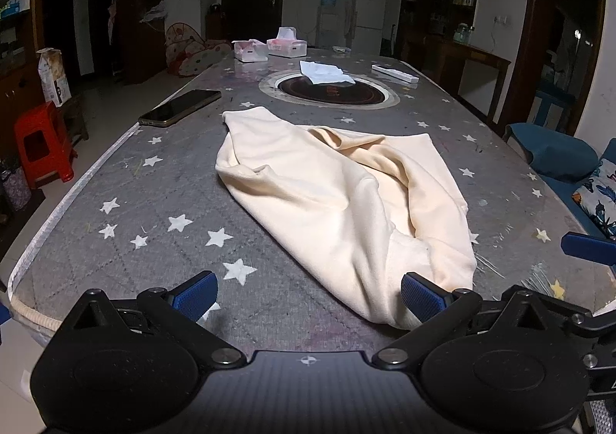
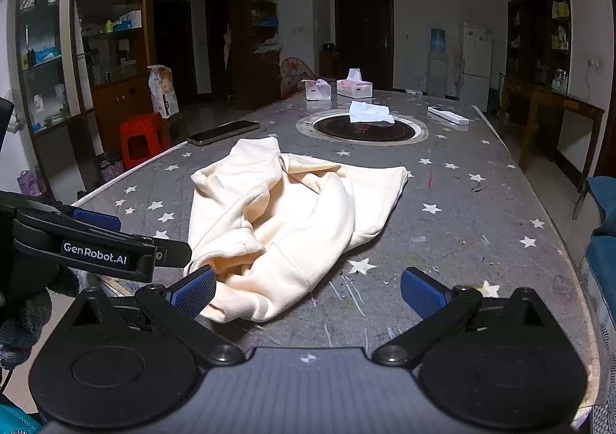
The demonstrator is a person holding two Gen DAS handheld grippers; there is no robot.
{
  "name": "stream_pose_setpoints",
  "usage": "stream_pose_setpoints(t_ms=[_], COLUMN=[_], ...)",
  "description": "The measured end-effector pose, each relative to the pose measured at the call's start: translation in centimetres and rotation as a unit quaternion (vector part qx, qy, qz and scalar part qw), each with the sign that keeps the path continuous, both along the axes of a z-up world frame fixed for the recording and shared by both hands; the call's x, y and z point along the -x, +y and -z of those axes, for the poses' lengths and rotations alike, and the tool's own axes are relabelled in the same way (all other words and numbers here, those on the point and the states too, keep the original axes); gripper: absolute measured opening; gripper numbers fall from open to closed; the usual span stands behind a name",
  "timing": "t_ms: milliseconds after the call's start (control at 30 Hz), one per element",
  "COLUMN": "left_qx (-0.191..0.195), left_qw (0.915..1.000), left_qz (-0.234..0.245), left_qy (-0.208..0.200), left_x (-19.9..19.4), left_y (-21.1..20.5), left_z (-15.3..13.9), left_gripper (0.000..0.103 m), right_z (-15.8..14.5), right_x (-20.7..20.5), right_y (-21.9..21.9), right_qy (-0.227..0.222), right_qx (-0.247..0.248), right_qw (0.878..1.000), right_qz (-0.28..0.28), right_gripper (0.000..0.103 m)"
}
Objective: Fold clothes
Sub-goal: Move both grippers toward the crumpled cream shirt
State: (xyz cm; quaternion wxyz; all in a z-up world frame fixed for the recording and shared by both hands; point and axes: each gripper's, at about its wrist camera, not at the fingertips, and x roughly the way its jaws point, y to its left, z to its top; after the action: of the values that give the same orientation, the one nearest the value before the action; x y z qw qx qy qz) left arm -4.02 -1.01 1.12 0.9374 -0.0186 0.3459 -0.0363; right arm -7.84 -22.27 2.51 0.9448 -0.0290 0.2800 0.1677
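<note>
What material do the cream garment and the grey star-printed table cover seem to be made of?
The cream garment looks like a thick, soft knit, perhaps fleece or sweatshirt cotton: matte surface, rounded heavy folds, a stitched hem. The grey star-printed table cover looks like matte quilted fabric, with a diamond stitch pattern and a pale piped edge; scuffs and scratch marks show on it. Neither fibre can be confirmed.

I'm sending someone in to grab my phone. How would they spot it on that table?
Start at the long grey star-patterned table and find the round dark inset in its middle. The phone lies flat near the left edge, just beyond the cream garment. It is the only dark, glossy slab; everything else nearby is white or cream.
</note>
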Motion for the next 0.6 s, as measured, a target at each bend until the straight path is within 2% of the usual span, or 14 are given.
stream_pose_setpoints(t_ms=[600], left_qx=[0.000], left_qw=[0.9998], left_qz=[-0.003], left_qy=[0.019], left_x=[-1.8], left_y=[0.1], left_z=[0.4], left_gripper=[0.103], right_z=[0.7], right_x=[-1.9], right_y=[0.5], right_qy=[0.022], right_qx=[0.003], right_qw=[1.000], right_qz=[-0.012], right_gripper=[0.103])
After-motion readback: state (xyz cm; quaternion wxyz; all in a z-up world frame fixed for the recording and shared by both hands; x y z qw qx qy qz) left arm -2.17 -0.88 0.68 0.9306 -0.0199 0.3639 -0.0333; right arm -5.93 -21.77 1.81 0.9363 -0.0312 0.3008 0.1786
